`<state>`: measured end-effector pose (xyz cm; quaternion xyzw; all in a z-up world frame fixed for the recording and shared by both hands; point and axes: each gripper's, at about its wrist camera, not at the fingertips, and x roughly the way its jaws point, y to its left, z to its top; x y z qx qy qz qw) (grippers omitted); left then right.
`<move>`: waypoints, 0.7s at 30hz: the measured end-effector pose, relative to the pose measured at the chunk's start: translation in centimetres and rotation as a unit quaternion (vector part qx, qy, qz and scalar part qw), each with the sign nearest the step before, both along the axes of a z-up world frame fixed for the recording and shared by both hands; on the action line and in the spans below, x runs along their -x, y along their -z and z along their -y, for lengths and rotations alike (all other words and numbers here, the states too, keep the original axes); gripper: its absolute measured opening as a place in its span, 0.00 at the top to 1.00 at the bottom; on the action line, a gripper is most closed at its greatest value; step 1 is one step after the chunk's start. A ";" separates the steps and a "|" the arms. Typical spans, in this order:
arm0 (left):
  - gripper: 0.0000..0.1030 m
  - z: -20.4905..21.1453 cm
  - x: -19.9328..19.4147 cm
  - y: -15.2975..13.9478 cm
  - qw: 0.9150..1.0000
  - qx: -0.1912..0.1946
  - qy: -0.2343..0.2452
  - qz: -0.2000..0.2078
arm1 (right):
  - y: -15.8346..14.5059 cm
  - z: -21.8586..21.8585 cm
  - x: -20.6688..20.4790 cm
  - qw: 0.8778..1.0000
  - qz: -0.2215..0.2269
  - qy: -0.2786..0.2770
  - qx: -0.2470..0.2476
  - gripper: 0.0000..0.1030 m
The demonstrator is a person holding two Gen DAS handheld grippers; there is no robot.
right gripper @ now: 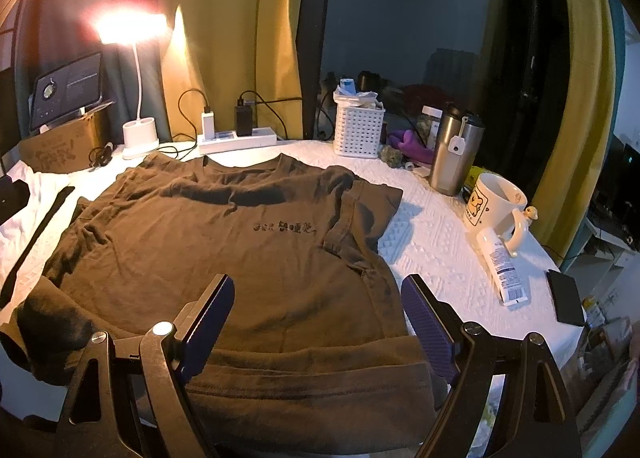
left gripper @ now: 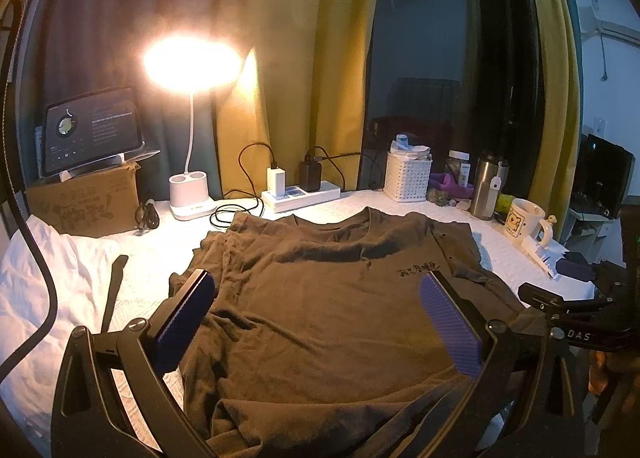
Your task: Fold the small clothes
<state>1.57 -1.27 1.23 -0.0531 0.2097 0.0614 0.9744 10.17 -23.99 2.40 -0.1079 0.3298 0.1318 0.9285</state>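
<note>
Left wrist: one T-shirt [left gripper: 320, 306], one mug [left gripper: 522, 222].

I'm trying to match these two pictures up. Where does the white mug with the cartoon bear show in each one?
Left wrist view: the mug sits at the far right edge, beyond the brown T-shirt.
Right wrist view: the mug stands right of centre, above a white tube.
Shared landmark: the steel tumbler stands just left of the mug in both.

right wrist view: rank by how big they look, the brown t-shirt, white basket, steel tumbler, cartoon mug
1. brown t-shirt
2. white basket and steel tumbler: alike, unranked
3. cartoon mug, though nearer the camera
</note>
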 end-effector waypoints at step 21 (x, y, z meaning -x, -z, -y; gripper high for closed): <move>0.02 -5.4 -10.3 2.8 0.997 0.029 -0.026 -0.069 | 4.7 -1.1 -15.2 0.994 -0.068 0.048 0.072 0.36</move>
